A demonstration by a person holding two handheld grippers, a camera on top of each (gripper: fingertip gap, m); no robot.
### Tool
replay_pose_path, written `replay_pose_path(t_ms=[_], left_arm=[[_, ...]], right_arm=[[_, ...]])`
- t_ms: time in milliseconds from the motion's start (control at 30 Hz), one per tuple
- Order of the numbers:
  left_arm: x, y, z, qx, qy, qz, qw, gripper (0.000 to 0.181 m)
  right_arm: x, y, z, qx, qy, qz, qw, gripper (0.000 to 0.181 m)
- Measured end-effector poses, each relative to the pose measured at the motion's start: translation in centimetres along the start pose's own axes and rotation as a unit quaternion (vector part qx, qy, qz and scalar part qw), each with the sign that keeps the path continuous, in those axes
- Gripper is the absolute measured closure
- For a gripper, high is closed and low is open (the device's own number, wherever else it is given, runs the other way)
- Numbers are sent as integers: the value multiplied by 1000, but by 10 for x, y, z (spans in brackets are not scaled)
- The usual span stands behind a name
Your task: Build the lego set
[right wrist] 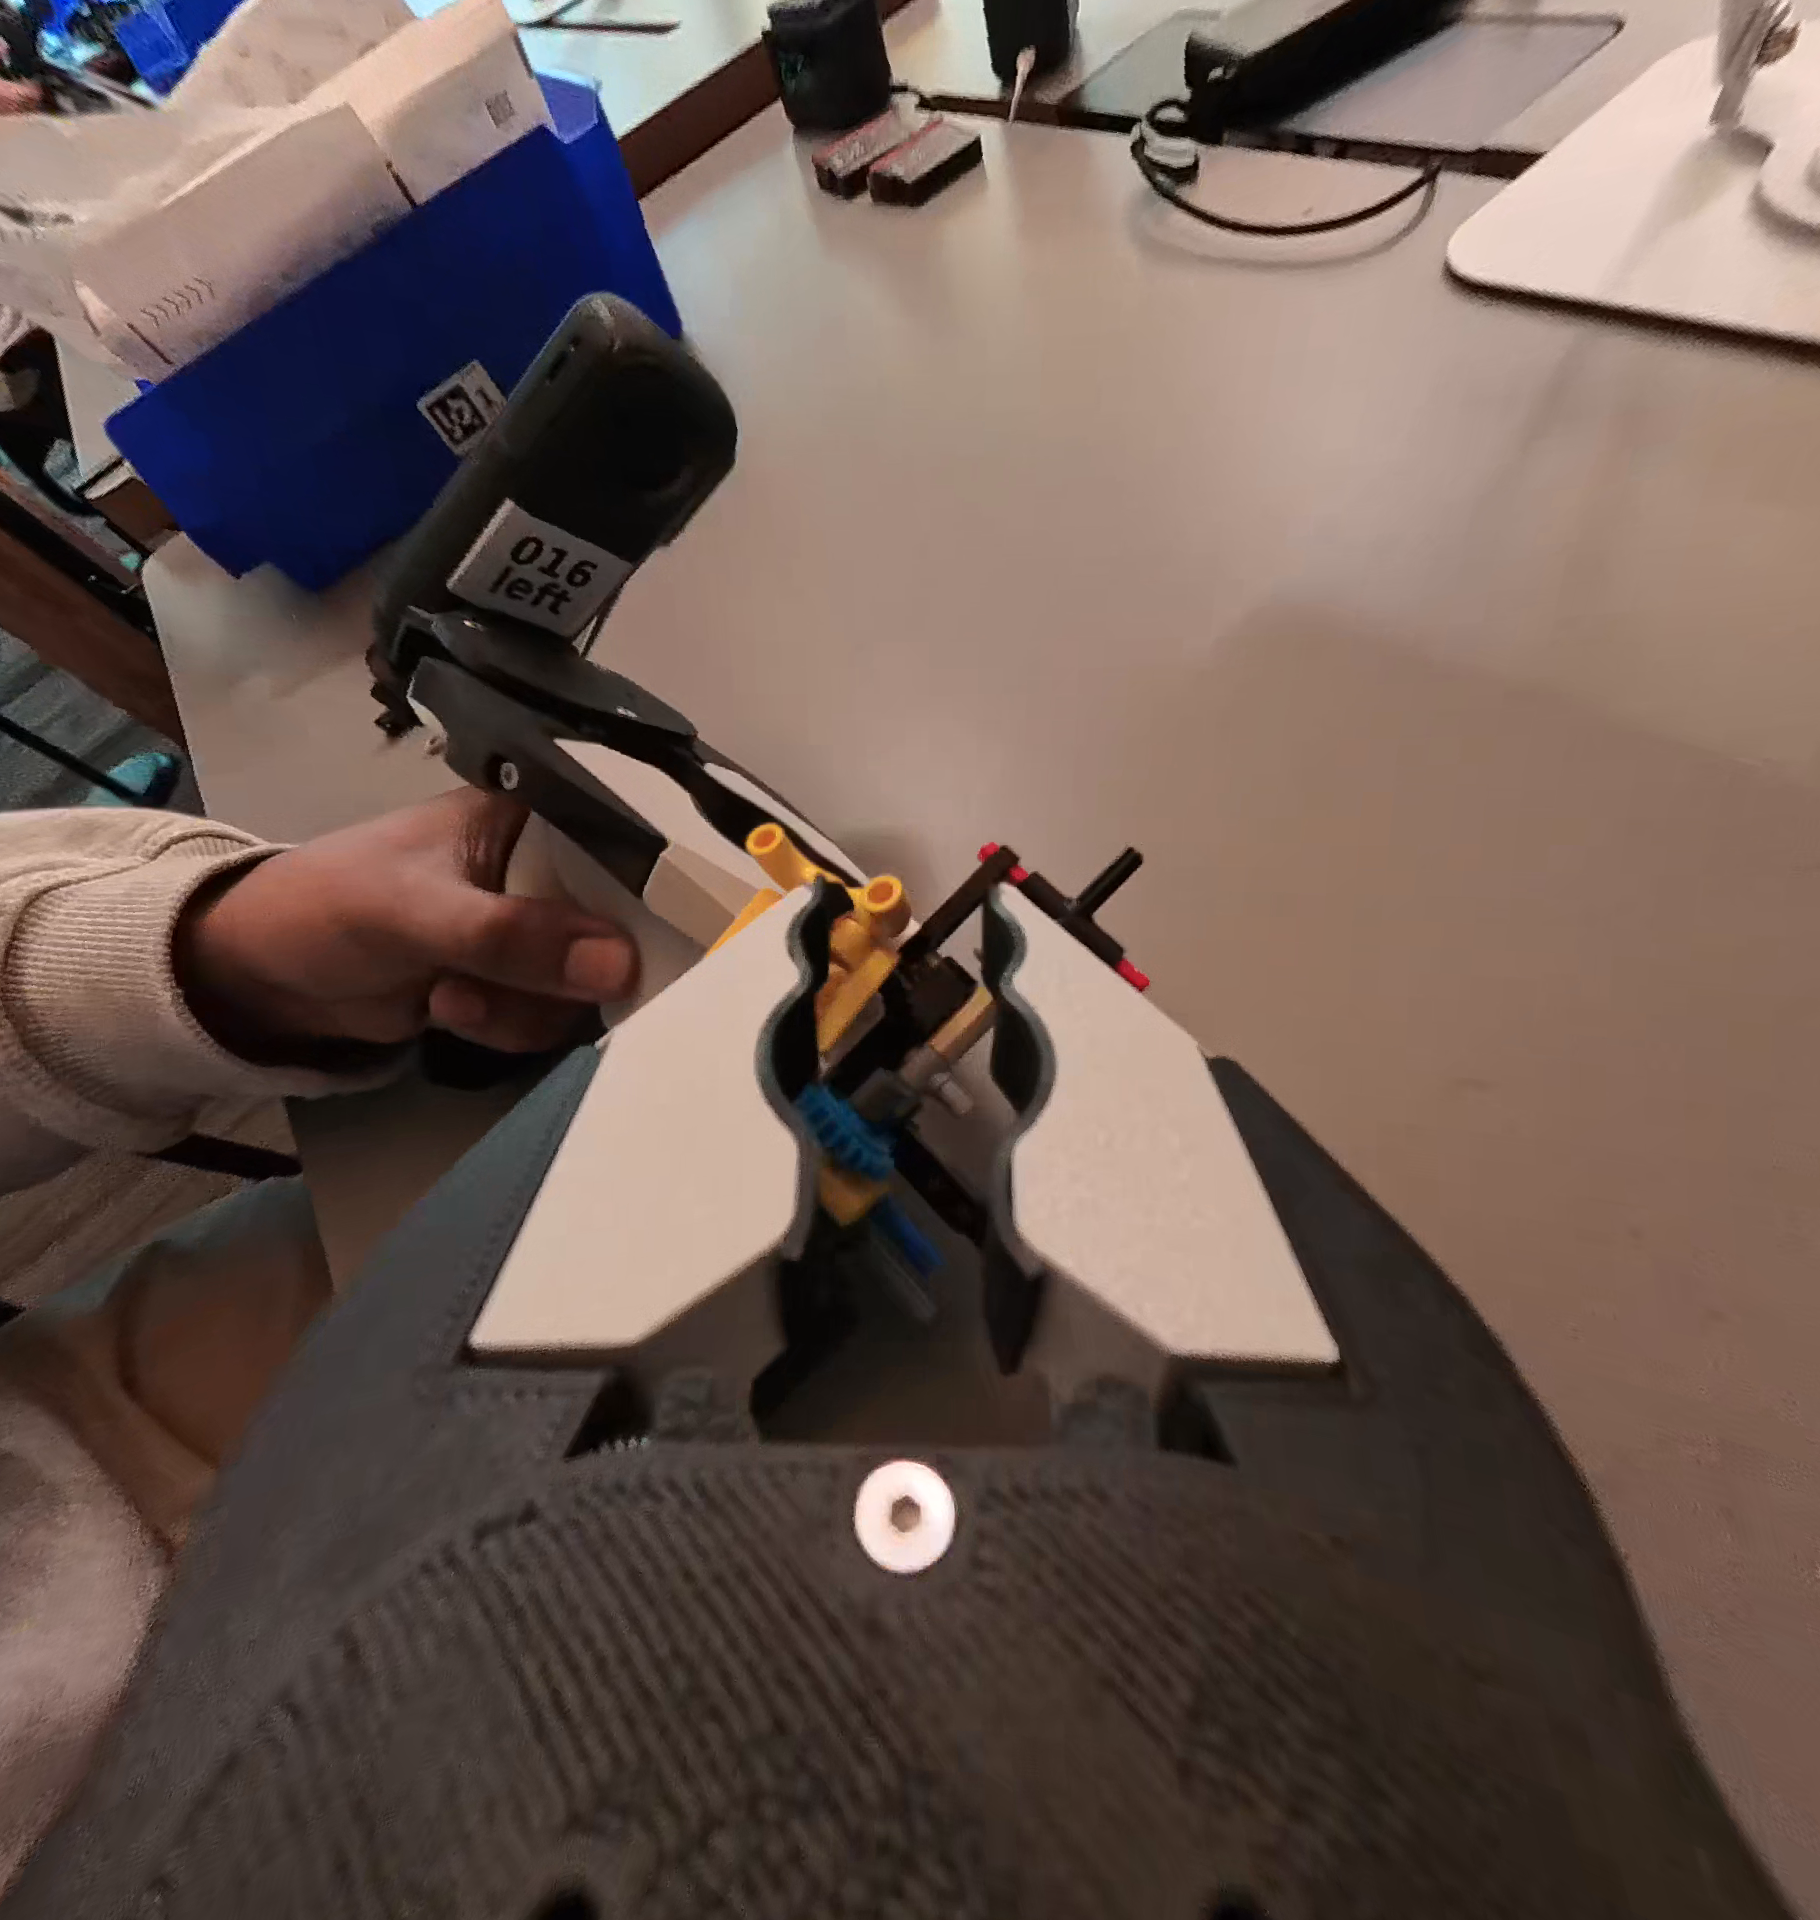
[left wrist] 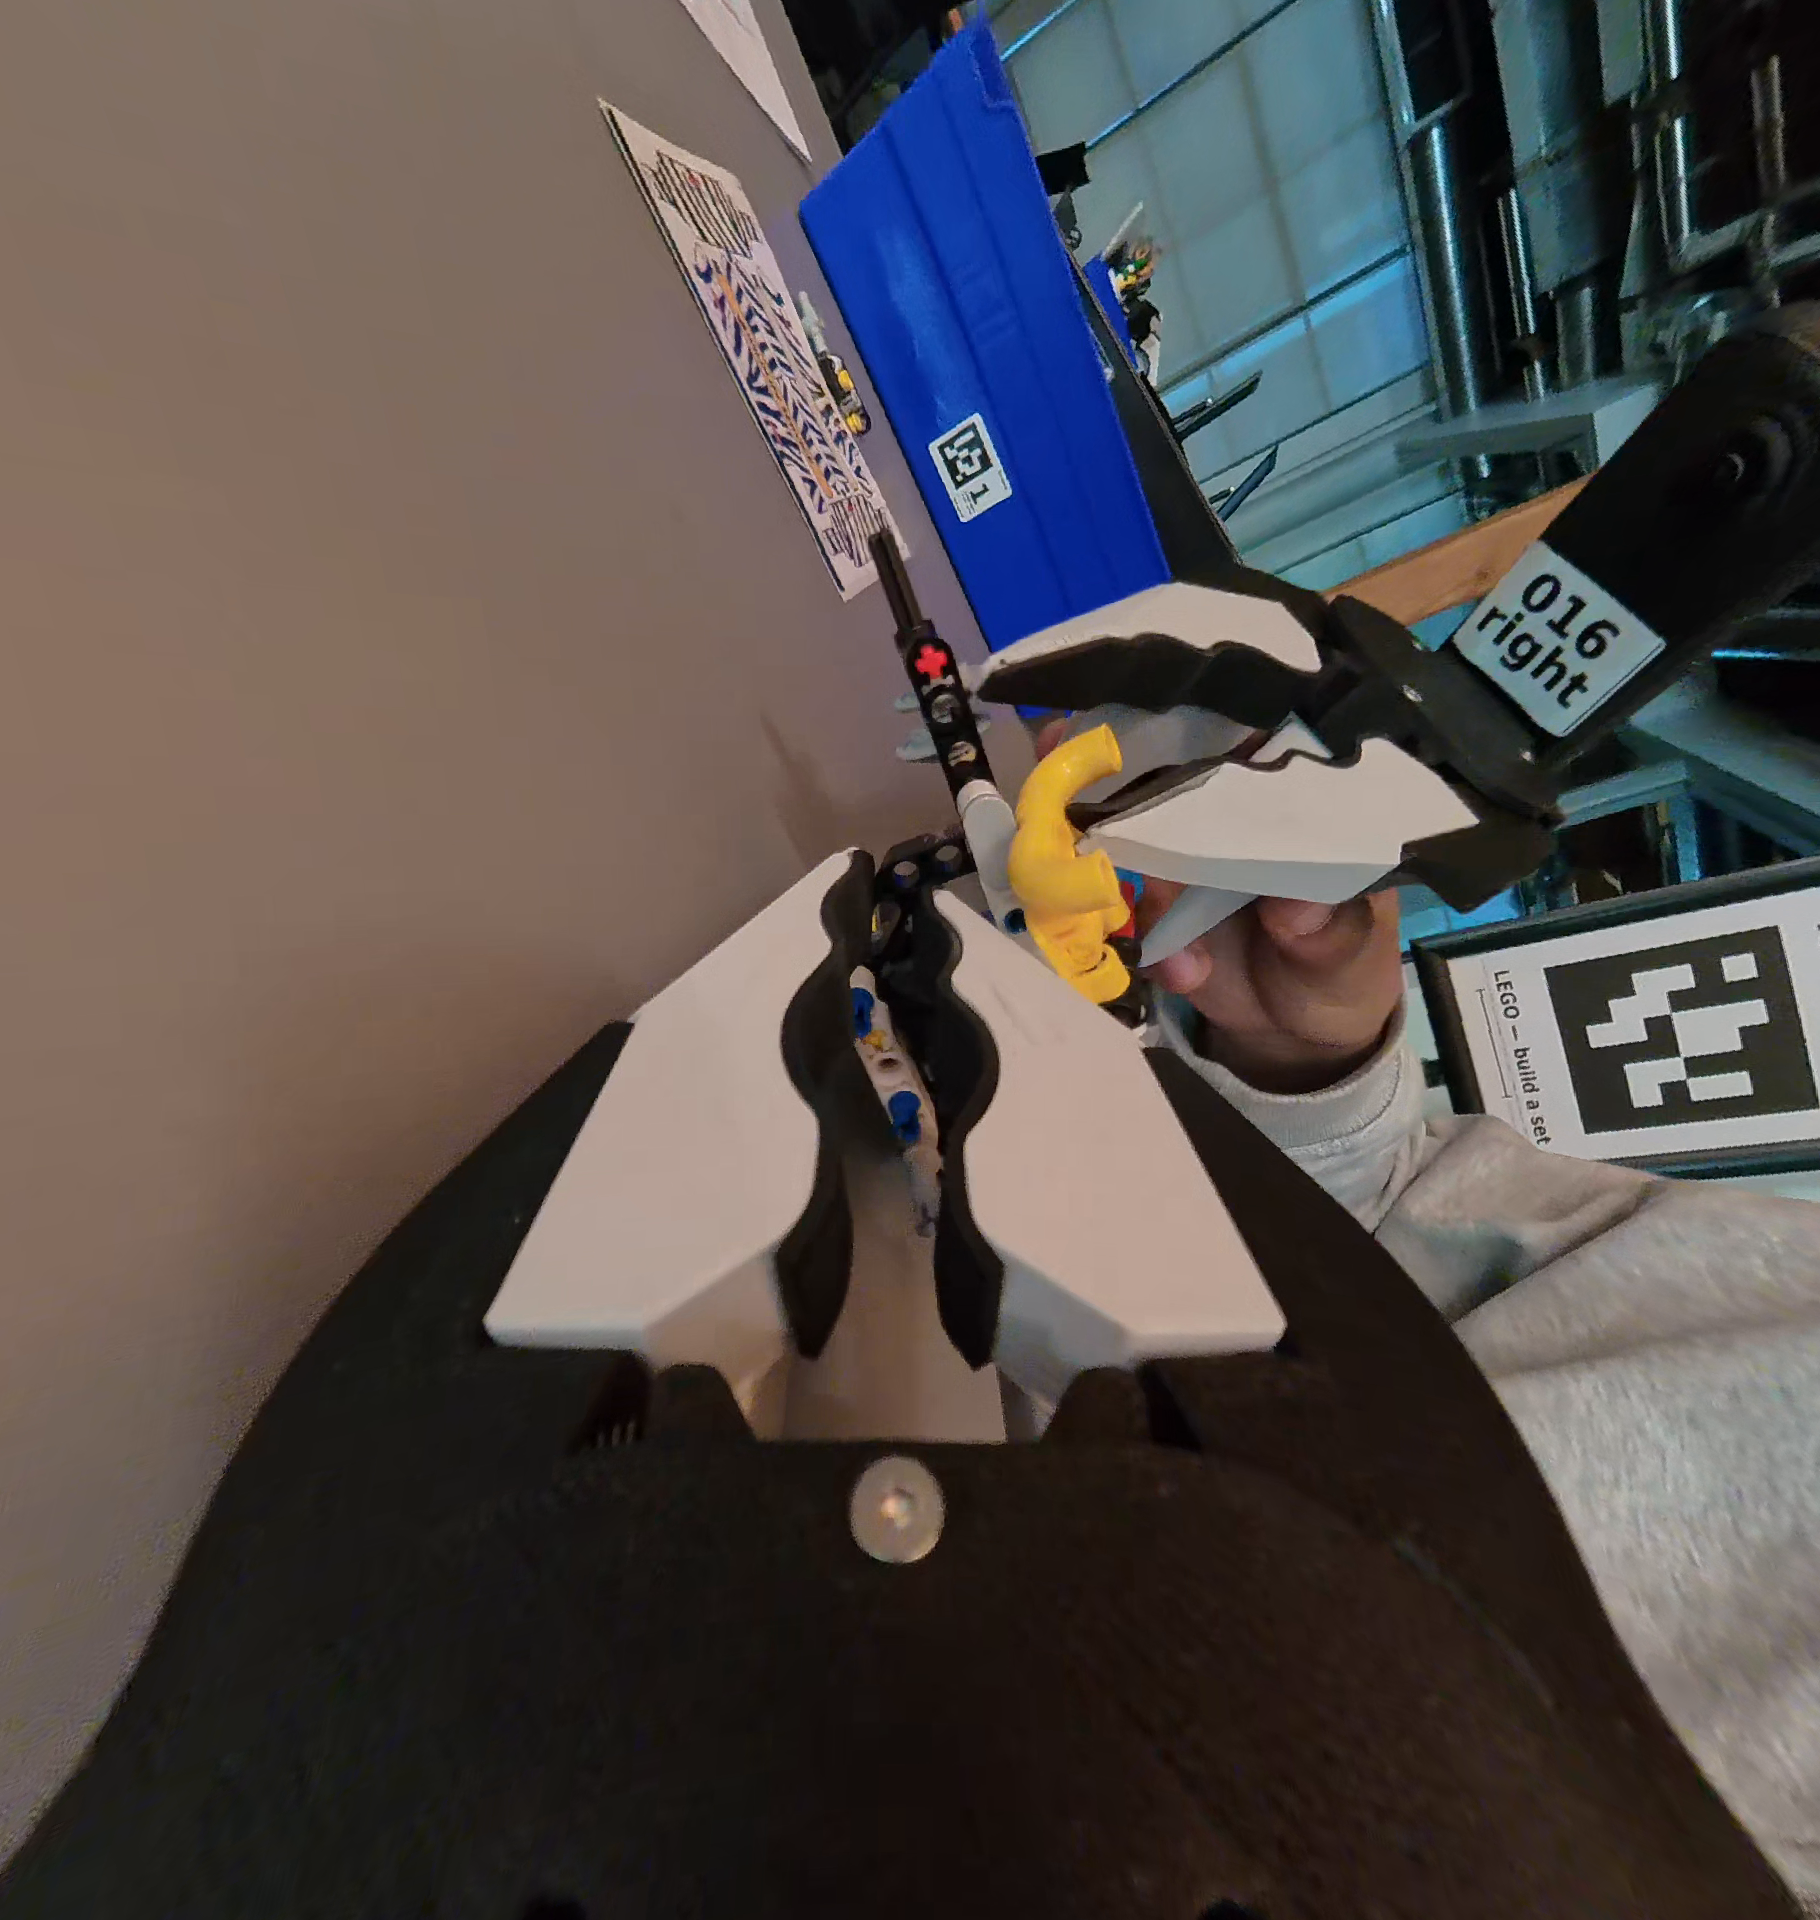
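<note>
A small lego assembly of yellow, black, blue and grey technic parts is held between both grippers above the grey table. My right gripper is shut on its yellow and black middle, with a blue gear between the fingers. A black beam with red pins sticks out past the fingertips. In the left wrist view my left gripper is shut on the white and black beam end of the assembly. The right gripper clasps the yellow curved part there. The left gripper shows at the left of the right wrist view.
A blue bin with papers stands at the table's far left, also in the left wrist view. A printed sheet lies beside it. A framed marker sign, cables and a white pad lie farther off. The tips of both grippers are at nearly the same place.
</note>
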State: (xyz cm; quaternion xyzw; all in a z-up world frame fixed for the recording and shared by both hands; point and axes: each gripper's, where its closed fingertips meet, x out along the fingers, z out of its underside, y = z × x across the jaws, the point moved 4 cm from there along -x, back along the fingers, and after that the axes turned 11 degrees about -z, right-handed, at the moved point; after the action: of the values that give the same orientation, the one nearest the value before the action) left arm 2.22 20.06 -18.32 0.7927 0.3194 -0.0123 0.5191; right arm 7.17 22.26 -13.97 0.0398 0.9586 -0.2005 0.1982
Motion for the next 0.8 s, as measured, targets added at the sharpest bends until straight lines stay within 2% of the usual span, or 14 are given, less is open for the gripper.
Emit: replay_pose_path(t_ms=[200,400,567,800], left_arm=[[-1,-3,-3,-20,6,1,1000,176],[-1,-3,-4,-22,9,1,1000,176],[-2,-3,-5,-19,15,-1,1000,176],[-3,-4,-6,-5,34,-17,999,176]], right_arm=[[-6,1,-7,-6,-61,3,998,137],[-19,-2,-4,-30,-122,28,992,138],[-24,-16,-11,51,-122,-62,989,137],[-11,-9,-6,139,-161,-92,973,132]])
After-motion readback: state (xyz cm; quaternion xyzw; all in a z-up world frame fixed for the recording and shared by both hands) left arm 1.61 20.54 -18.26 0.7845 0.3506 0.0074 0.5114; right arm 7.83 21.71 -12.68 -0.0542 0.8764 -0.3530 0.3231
